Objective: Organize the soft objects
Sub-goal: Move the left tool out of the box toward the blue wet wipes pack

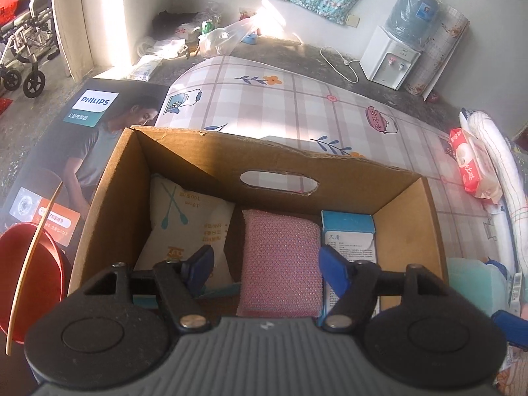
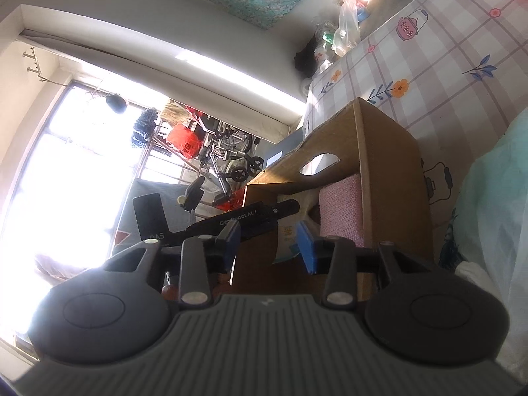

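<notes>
From your left wrist camera, your left gripper [image 1: 265, 264] hangs above the open cardboard box [image 1: 330, 165] with its blue pads spread apart and nothing pressed between them. Straight ahead of the tool, between the two pads and below them, the pink sponge [image 1: 280, 260] stands on edge inside the box. Just past the left-hand pad lies the white pouch [image 1: 184, 221] with teal print, leaning against the box's left wall. Just past the right-hand pad stands a small blue-and-white carton [image 1: 349, 234], tight beside the sponge. Beyond the box's far wall, with its handle slot, the checked tablecloth [image 1: 297, 99] stretches away. Off to the tool's right, a red wipes pack [image 1: 468, 161] lies near the table edge. To the lower left sits a red bowl [image 1: 36, 264].

From your right wrist camera, the view is rolled sideways. Your right gripper [image 2: 269, 241] has its blue pads set apart with a moderate gap and nothing clamped in them. Ahead of it you look into the same cardboard box [image 2: 389, 171], and the pink sponge [image 2: 340, 208] shows just beyond the right-hand pad. Between the pads you can see part of the white pouch [image 2: 287, 234]. The black body of your other tool [image 2: 244, 219] crosses in front of the box, ahead of the left-hand pad. A pale teal bag [image 2: 491, 198] fills the right edge.
</notes>
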Action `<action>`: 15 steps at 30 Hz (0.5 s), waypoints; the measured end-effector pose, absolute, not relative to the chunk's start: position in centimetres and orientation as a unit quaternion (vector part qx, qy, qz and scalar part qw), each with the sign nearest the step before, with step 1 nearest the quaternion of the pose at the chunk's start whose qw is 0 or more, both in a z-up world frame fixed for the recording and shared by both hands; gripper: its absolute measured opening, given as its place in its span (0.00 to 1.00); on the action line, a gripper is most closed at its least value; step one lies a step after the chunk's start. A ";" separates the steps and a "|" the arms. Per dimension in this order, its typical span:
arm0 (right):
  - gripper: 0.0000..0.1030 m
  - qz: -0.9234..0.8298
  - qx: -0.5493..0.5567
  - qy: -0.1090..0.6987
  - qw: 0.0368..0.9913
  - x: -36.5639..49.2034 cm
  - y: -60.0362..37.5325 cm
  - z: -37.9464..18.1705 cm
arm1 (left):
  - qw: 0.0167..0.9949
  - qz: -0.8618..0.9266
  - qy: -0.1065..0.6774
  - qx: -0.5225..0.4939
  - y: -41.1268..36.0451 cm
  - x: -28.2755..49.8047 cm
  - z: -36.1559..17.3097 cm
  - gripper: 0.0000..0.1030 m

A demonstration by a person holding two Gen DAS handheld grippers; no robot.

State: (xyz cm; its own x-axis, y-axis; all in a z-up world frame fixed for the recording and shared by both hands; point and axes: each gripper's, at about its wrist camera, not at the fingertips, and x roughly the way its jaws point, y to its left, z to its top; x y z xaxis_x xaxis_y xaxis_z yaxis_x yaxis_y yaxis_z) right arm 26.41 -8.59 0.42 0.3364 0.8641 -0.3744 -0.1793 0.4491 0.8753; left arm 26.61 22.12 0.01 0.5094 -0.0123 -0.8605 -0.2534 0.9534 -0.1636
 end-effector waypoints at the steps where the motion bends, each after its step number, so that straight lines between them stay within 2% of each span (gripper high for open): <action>1: 0.44 0.360 0.383 0.438 0.729 25.7 -9.3 0.7 | 0.863 0.064 0.482 -0.134 21.6 25.8 0.9 0.70; 7: 0.51 0.350 0.394 0.386 0.757 20.9 -13.5 1.3 | 0.899 0.024 0.426 -0.094 17.0 20.3 6.0 0.84; 15: 0.56 0.297 0.400 0.341 0.798 14.3 -19.6 0.1 | 0.921 -0.037 0.381 -0.067 9.6 14.2 8.7 0.89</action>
State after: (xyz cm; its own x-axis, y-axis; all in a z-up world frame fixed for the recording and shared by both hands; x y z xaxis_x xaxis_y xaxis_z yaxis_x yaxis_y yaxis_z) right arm 14.30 -19.55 0.07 0.5915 0.7460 -0.3059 -0.2014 0.5041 0.8398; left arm 14.21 9.59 8.69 0.7071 -0.1185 -0.6971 0.0171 0.9884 -0.1507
